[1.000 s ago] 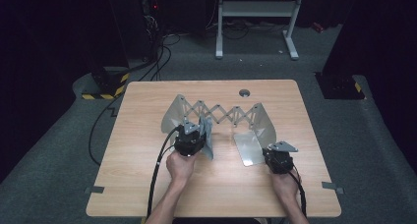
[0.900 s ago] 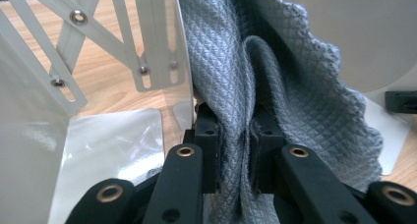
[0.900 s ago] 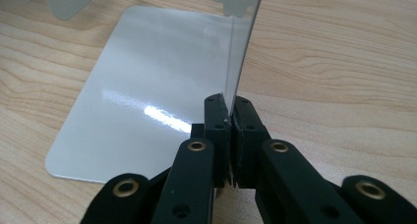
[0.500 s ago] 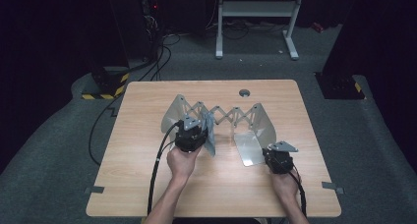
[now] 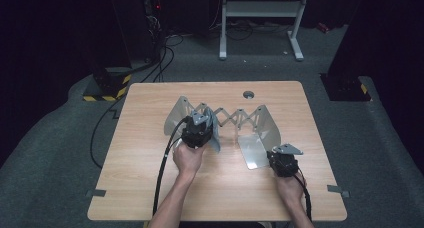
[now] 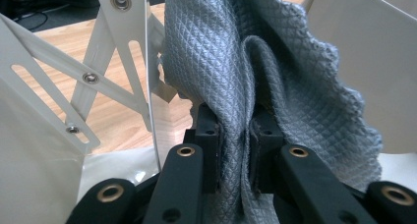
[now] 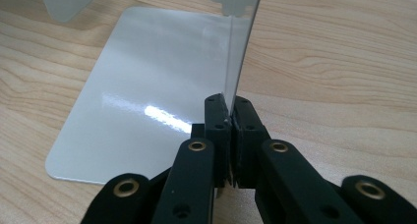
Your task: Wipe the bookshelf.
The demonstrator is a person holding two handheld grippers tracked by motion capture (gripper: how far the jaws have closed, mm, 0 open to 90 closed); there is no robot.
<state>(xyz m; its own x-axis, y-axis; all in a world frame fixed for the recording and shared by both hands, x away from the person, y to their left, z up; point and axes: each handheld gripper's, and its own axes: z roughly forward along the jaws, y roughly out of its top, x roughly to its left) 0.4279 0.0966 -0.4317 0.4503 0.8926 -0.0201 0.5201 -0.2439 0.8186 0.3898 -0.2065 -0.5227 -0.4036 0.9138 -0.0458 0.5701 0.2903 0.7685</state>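
Expanding metal rack (image 5: 235,115) with scissor links sits centre of the high view on a wooden table (image 5: 150,188). Left gripper (image 6: 231,135) clamps a fold of grey quilted cloth (image 6: 275,76), cloth standing between two rack panels, centre frame in the left gripper view. Right gripper (image 7: 230,121) is closed on the thin edge of an upright panel (image 7: 243,42); a flat glossy base plate (image 7: 142,91) lies left of it, lower centre-right in the high view.

Bare table (image 5: 145,188) near the person; rack (image 5: 240,119) with upright panels (image 5: 176,116) mid-table.
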